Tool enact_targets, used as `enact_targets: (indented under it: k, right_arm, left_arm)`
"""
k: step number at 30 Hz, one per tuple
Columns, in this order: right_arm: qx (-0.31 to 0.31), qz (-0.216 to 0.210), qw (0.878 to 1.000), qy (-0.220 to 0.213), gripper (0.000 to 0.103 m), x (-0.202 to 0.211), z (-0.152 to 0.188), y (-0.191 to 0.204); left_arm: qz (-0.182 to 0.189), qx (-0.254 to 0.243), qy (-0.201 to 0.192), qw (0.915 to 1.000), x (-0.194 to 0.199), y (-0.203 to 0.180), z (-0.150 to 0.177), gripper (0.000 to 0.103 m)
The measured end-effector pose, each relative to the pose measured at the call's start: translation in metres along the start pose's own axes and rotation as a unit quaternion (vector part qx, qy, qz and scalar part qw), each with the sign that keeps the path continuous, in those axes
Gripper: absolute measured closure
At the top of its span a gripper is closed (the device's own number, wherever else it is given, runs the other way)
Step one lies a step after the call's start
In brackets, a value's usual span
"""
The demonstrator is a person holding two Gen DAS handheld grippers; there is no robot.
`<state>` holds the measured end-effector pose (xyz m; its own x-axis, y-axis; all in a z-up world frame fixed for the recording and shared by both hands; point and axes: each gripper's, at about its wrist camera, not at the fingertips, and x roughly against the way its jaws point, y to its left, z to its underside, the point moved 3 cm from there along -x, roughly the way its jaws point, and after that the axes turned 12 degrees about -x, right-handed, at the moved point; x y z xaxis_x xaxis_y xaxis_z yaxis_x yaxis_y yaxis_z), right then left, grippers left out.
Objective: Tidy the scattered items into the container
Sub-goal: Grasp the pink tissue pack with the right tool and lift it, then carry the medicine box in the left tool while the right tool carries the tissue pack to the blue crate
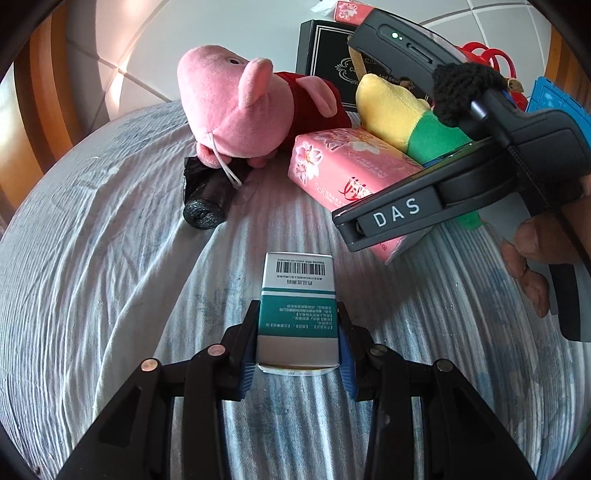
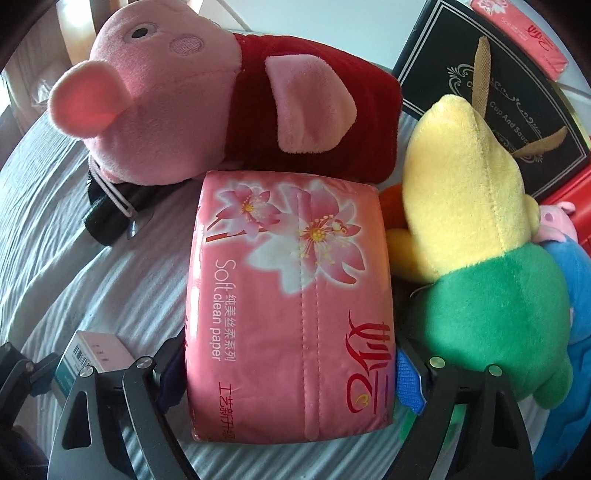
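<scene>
My left gripper (image 1: 298, 332) is shut on a teal and white medicine box (image 1: 298, 310), holding it just above the striped cloth; the box also shows at the lower left of the right wrist view (image 2: 94, 356). My right gripper (image 2: 291, 354) is shut on a pink tissue pack (image 2: 288, 314), its fingers on both long sides; the pack also shows in the left wrist view (image 1: 343, 166). A pink pig plush in a red dress (image 2: 192, 103) lies behind the pack. A yellow and green plush (image 2: 480, 221) lies to its right.
A black roll (image 1: 210, 199) lies under the pig's head. A black gift box (image 2: 517, 96) stands at the back right, with a second pink tissue pack (image 2: 524, 33) beyond it. A blue container (image 1: 554, 99) and red scissors (image 1: 484, 55) sit at far right.
</scene>
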<state>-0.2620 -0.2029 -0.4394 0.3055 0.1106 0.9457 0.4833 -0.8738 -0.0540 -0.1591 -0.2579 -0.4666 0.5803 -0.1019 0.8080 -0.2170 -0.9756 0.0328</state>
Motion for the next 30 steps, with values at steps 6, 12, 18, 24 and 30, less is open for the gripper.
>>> enact_targets:
  k: [6, 12, 18, 24, 30]
  right_arm:
    - [-0.027, -0.016, 0.999, 0.014, 0.014, 0.018, 0.029, -0.011]
    - [-0.057, -0.025, 0.998, 0.011, 0.014, 0.051, 0.058, -0.035]
    - [-0.08, -0.026, 0.996, 0.008, 0.014, 0.083, 0.093, -0.051]
    - [-0.09, -0.035, 0.995, -0.009, 0.014, 0.114, 0.12, -0.065]
    - [-0.093, -0.042, 0.994, -0.047, 0.014, 0.161, 0.115, -0.07]
  left_arm:
    - [-0.023, -0.011, 0.02, 0.9995, 0.01, -0.007, 0.01, 0.067]
    - [-0.037, -0.02, 0.024, 0.9988, 0.032, -0.015, 0.019, 0.067]
    - [-0.05, -0.019, 0.014, 0.9985, 0.065, -0.023, 0.016, 0.067]
    - [-0.057, -0.027, -0.004, 0.998, 0.101, -0.035, -0.003, 0.067]
    - [-0.073, -0.029, -0.026, 0.9966, 0.134, -0.044, -0.024, 0.067]
